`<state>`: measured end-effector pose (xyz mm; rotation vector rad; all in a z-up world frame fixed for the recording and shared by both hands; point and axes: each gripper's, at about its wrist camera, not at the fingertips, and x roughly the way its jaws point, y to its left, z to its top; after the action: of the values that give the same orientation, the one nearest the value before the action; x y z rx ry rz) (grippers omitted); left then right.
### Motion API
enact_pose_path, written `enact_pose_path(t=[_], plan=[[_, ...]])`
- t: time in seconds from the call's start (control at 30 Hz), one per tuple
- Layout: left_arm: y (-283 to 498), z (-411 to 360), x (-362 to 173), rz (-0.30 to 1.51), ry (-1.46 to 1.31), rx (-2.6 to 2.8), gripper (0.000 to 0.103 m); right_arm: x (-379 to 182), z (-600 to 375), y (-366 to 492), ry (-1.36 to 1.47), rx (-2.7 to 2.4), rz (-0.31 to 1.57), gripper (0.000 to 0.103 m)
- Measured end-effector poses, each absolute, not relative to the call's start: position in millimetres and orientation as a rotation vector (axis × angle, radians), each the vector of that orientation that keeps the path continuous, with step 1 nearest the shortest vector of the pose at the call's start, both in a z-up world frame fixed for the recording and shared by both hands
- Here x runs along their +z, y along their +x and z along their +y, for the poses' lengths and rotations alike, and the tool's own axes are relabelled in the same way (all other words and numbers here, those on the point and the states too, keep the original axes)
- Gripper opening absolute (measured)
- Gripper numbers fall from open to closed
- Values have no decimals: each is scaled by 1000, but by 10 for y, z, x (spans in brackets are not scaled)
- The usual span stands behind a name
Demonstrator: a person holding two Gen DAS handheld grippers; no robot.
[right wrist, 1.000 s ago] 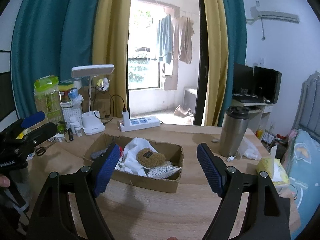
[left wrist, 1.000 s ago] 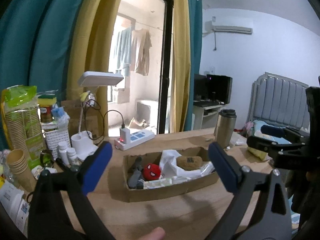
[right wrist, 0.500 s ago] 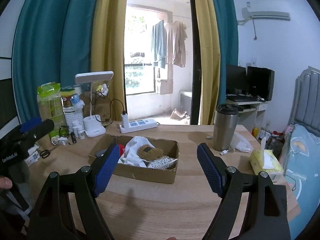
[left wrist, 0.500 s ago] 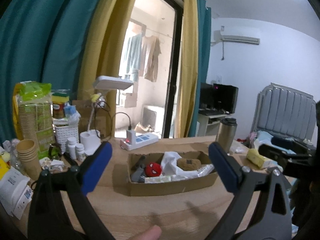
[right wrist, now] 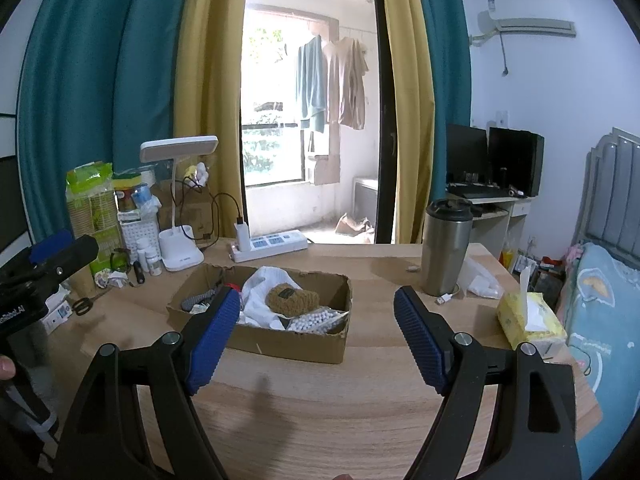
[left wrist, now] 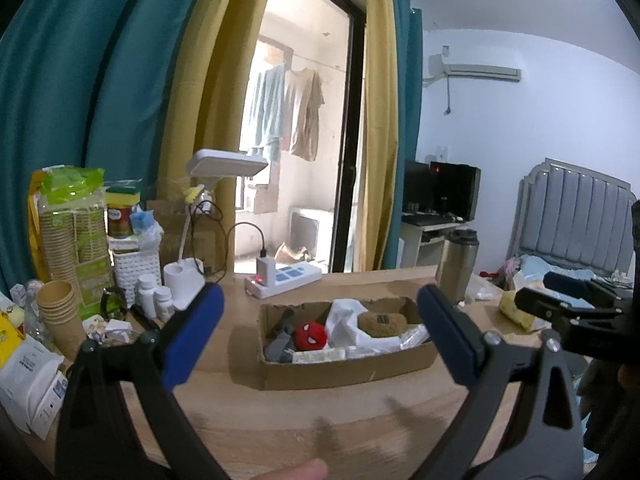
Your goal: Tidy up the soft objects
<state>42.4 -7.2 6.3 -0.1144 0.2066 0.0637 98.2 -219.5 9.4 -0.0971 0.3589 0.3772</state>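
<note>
Table (right wrist: 320, 400) of light wood stands before an open balcony door with teal and yellow curtains. On it lies a cardboard box (right wrist: 280, 340) holding a brown plush (right wrist: 292, 300), a white cloth (right wrist: 260, 292) and a red ball (left wrist: 310, 335). A steel cup (right wrist: 446, 248) stands right of it. Left gripper (left wrist: 318, 340) and right gripper (right wrist: 318, 336) both hover above the near edge, fingers wide apart, holding nothing. The other things in the box are hard to make out.

In the cardboard box (right wrist: 280, 338) the white cloth (right wrist: 262, 300) covers part of the other things, and the grey item (left wrist: 280, 344) at its left end is too unclear to name. The labels on the small white bottles (left wrist: 154, 294) are too small to read. The right tool (left wrist: 576, 304) is cut off by the edge of the left wrist view.
</note>
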Motion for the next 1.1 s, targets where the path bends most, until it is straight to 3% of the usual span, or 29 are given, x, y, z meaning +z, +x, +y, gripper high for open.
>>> enact_pose_path(t=[1.1], plan=[[408, -111, 83, 234, -115, 63, 98, 47, -2204, 1002, -95, 374, 363, 82]])
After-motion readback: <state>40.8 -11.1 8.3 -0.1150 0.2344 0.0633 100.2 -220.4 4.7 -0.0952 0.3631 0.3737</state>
